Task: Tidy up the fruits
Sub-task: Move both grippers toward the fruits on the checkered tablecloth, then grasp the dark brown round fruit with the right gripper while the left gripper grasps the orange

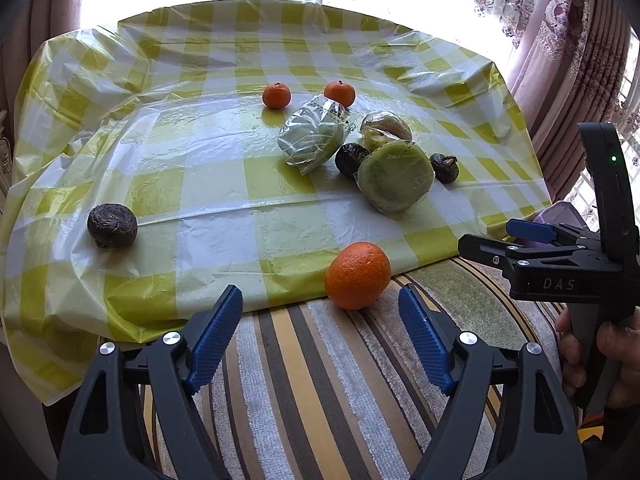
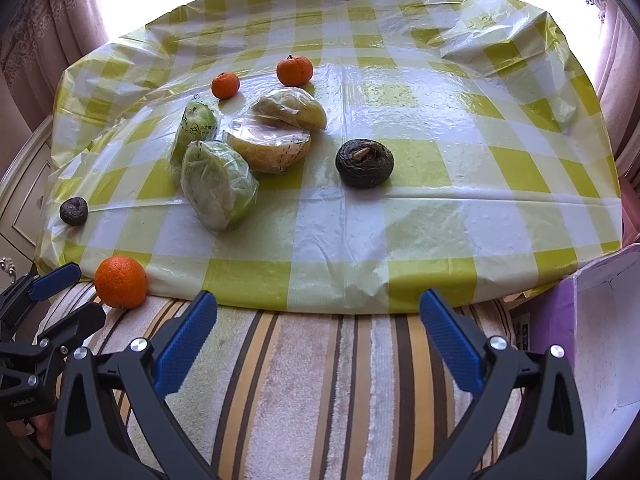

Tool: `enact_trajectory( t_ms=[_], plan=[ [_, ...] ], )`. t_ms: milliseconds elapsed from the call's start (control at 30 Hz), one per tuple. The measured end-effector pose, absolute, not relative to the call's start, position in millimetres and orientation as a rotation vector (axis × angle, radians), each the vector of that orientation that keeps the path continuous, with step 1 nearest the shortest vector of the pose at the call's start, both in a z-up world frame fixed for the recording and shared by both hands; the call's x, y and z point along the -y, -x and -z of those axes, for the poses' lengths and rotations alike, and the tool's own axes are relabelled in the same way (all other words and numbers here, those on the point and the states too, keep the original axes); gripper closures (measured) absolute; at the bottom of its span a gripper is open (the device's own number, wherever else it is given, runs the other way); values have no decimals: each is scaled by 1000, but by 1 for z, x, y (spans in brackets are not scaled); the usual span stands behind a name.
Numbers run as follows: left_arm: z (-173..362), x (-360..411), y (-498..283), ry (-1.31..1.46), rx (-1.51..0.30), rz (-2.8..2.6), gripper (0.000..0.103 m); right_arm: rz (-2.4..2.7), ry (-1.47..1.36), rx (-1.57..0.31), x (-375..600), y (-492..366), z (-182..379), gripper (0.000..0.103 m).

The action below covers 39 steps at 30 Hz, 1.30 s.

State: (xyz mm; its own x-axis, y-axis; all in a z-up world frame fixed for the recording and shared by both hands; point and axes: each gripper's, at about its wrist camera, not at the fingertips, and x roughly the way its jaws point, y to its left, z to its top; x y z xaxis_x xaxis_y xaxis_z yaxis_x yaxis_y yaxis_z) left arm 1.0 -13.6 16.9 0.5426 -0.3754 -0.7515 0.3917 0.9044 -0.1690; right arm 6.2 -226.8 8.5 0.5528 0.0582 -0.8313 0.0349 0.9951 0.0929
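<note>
A large orange [image 1: 357,275] lies at the near edge of the checkered cloth [image 1: 192,184], just beyond my left gripper [image 1: 320,300] and close to its right finger. The jaws stand open and touch nothing. Two small oranges [image 1: 276,95] [image 1: 339,93] sit farther back. Plastic-wrapped green fruit halves [image 1: 396,182] [image 1: 314,138] and a wrapped yellowish one [image 1: 386,128] cluster mid-table with dark wrinkled fruits [image 1: 350,158] [image 1: 445,167]; another dark one [image 1: 112,225] lies alone at left. My right gripper [image 2: 318,300] is open and empty over the striped fabric [image 2: 320,380], the nearest dark fruit [image 2: 364,163] well ahead.
A purple-and-white box [image 2: 600,340] stands at the right edge beside the striped fabric. Curtains [image 1: 560,60] and bright windows ring the far side. A white cabinet [image 2: 24,192] is at the left. The right part of the cloth [image 2: 480,160] has no fruit on it.
</note>
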Motion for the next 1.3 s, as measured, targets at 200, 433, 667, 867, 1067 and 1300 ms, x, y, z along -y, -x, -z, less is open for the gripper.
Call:
enact_trajectory(
  t_ms=[200, 433, 667, 867, 1067, 1300],
  plan=[
    [-14, 25, -9, -23, -912, 486, 39, -8, -91, -954, 239, -24, -14, 1],
    [-11, 33, -20, -27, -942, 492, 45, 40, -47, -923, 254, -60, -15, 2],
    [-9, 43, -24, -42, -951, 528, 55, 61, 23, -939, 252, -88, -4, 20],
    [-9, 49, -24, -46, -957, 551, 65, 41, 25, -934, 250, -96, -1, 42],
    [-7, 49, -23, -50, -979, 541, 65, 10, 14, -926, 248, -91, -3, 62],
    [-11, 48, -20, -42, -969, 501, 67, 12, -16, -910, 259, -69, -10, 62]
  ],
)
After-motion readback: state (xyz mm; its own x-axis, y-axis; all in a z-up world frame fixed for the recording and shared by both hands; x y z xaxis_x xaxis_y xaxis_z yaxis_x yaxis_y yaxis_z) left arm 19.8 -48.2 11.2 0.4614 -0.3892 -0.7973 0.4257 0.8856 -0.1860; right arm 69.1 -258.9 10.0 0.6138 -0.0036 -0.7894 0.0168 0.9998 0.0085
